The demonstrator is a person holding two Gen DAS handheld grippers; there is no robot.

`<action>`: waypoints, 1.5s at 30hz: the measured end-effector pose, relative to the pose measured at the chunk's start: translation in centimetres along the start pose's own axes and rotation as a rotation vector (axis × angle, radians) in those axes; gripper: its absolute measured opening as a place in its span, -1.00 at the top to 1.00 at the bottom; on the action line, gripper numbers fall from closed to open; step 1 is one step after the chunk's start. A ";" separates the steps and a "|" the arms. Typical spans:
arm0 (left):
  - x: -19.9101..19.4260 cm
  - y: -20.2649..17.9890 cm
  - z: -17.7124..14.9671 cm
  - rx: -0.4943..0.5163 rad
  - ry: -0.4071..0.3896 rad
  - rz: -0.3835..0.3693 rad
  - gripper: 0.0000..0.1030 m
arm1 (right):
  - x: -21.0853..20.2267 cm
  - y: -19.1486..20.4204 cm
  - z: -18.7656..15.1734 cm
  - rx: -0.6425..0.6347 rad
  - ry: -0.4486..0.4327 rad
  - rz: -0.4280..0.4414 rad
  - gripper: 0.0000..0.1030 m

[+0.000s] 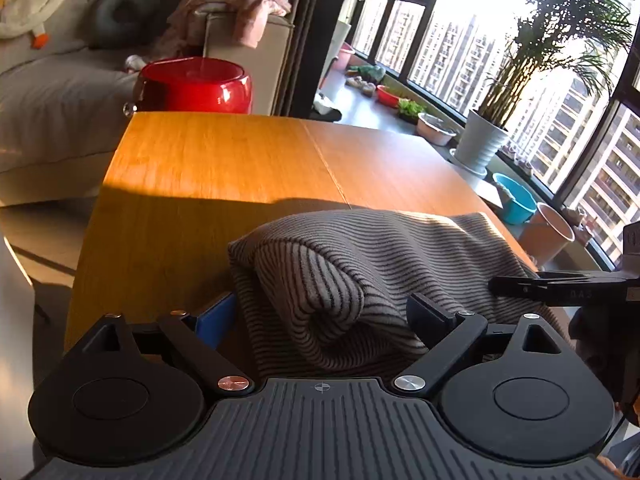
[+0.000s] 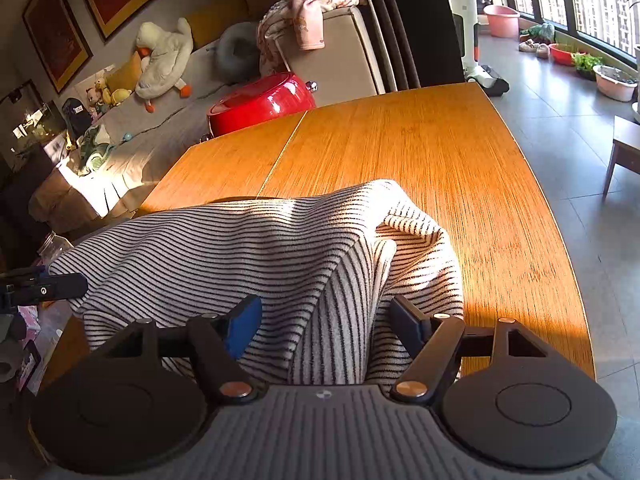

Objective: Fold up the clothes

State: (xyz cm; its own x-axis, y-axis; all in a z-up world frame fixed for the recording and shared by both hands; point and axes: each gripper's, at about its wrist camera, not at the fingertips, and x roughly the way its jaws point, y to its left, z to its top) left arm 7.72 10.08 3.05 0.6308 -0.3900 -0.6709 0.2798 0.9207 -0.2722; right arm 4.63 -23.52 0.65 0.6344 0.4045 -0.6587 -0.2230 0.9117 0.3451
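Note:
A white garment with thin black stripes (image 1: 360, 248) lies bunched at the near edge of the wooden table (image 1: 224, 160). My left gripper (image 1: 320, 312) is open, its fingers on either side of a rolled fold of the garment. In the right wrist view the same garment (image 2: 240, 252) drapes in front, and my right gripper (image 2: 324, 320) is open with cloth between its blue-padded fingers (image 2: 242, 330). The right gripper's fingers also show at the right edge of the left wrist view (image 1: 560, 284).
A red stool (image 1: 196, 86) stands past the table's far edge, by a grey sofa (image 1: 52, 92) with pink clothes (image 2: 312, 12) on its arm. Potted plant (image 1: 480, 144), basins (image 1: 514, 198) and windows are to the right. The table's far half (image 2: 400, 144) is bare wood.

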 end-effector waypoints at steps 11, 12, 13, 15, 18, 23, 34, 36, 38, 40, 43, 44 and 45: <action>5.6 1.8 0.9 -0.199 0.085 -0.163 -0.20 | 0.6 1.7 -0.7 -0.114 -0.020 0.023 0.13; 6.3 1.9 1.5 -0.210 0.077 -0.156 -0.17 | 1.0 1.6 -0.3 -0.115 -0.028 0.029 0.14; 6.8 2.1 2.2 -0.216 0.065 -0.142 -0.11 | 1.6 1.6 0.2 -0.111 -0.035 0.030 0.15; 7.7 2.4 3.7 -0.224 0.039 -0.107 -0.01 | 2.7 1.5 1.3 -0.101 -0.048 0.032 0.24; 6.9 2.2 5.0 -0.227 0.002 -0.088 0.24 | 3.6 0.9 3.9 -0.052 -0.086 0.039 0.56; 3.2 0.7 4.3 -0.175 -0.017 -0.128 0.28 | -0.4 1.2 6.1 -0.093 -0.194 0.083 0.60; 1.1 -0.9 -1.1 -0.083 0.120 -0.065 -0.34 | -1.2 0.6 -1.3 -0.220 -0.110 -0.052 0.35; -0.4 -1.3 -1.1 -0.053 0.089 -0.021 -0.48 | -1.1 0.2 -1.2 -0.209 -0.118 -0.065 0.10; -2.2 -1.5 -0.8 -0.029 0.040 0.006 -0.54 | -1.1 -0.1 -1.1 -0.211 -0.125 -0.090 -0.14; -3.7 -1.8 -0.4 -0.012 -0.013 0.007 -0.56 | -1.2 -0.1 -1.2 -0.230 -0.127 -0.123 -0.35; -4.3 -2.6 -0.1 0.010 -0.043 -0.022 -0.54 | -1.2 -0.2 -1.3 -0.243 -0.133 -0.145 -0.42; -4.0 -3.0 -0.2 0.020 -0.037 -0.030 -0.50 | -1.2 -0.1 -1.4 -0.250 -0.135 -0.151 -0.43; -3.6 -3.4 -0.2 0.030 -0.031 -0.038 -0.48 | -1.2 0.0 -1.6 -0.258 -0.138 -0.158 -0.45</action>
State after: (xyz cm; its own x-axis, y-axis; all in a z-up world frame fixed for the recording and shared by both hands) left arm 4.33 8.40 6.20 0.6413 -0.4250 -0.6388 0.3252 0.9046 -0.2754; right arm 2.71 -23.94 0.39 0.7665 0.2594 -0.5876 -0.2827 0.9577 0.0541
